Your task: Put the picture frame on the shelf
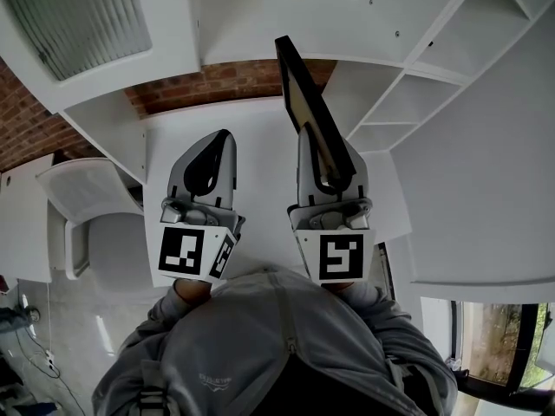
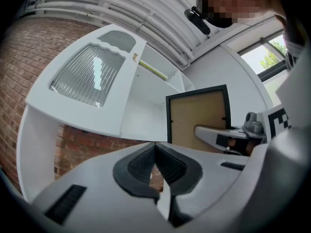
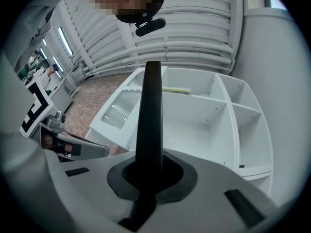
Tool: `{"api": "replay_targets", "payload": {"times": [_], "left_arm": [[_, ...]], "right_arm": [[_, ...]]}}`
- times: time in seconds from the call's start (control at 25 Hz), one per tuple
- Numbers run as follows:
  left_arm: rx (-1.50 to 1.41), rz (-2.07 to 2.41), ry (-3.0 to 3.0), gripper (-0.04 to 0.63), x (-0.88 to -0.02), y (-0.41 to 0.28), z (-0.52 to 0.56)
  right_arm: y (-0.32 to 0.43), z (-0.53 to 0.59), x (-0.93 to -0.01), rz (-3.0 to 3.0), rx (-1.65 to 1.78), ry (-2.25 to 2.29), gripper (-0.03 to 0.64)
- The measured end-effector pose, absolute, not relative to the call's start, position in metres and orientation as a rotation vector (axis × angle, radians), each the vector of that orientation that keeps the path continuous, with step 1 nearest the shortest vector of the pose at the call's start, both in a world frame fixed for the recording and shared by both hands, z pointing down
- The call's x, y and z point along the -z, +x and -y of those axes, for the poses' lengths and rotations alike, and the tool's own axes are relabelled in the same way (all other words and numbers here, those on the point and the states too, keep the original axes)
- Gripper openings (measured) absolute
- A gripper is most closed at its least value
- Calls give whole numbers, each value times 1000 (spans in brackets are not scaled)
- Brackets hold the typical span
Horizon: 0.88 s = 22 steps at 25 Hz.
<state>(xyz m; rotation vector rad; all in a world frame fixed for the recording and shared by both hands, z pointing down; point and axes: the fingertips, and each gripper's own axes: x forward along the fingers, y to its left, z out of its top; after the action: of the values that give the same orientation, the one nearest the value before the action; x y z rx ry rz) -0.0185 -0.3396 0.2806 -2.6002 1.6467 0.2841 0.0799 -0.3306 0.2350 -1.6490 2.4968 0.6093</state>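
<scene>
Now the right gripper (image 1: 328, 167) pinches the black picture frame (image 1: 299, 94) by its lower edge, upright and edge-on, probably so that it slips between the dividers of the white shelf unit (image 1: 451, 50) ahead. The left gripper (image 1: 206, 159) hangs beside it, jaws pressed together on nothing. The frame touches no board, and open compartments lie ahead.

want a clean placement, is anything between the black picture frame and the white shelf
Nothing visible. The black picture frame with tan backing, held in the right gripper, faces open compartments of the white shelf unit; the left gripper sits beside it, off that path.
</scene>
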Motion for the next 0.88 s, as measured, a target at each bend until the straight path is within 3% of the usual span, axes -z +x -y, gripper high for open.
{"api": "replay_targets", "payload": {"times": [0.88], "left_arm": [[-278, -1647, -2520, 6, -255, -25, 350]], "right_arm": [[65, 354, -181, -2396, -1416, -1715, 32]]}}
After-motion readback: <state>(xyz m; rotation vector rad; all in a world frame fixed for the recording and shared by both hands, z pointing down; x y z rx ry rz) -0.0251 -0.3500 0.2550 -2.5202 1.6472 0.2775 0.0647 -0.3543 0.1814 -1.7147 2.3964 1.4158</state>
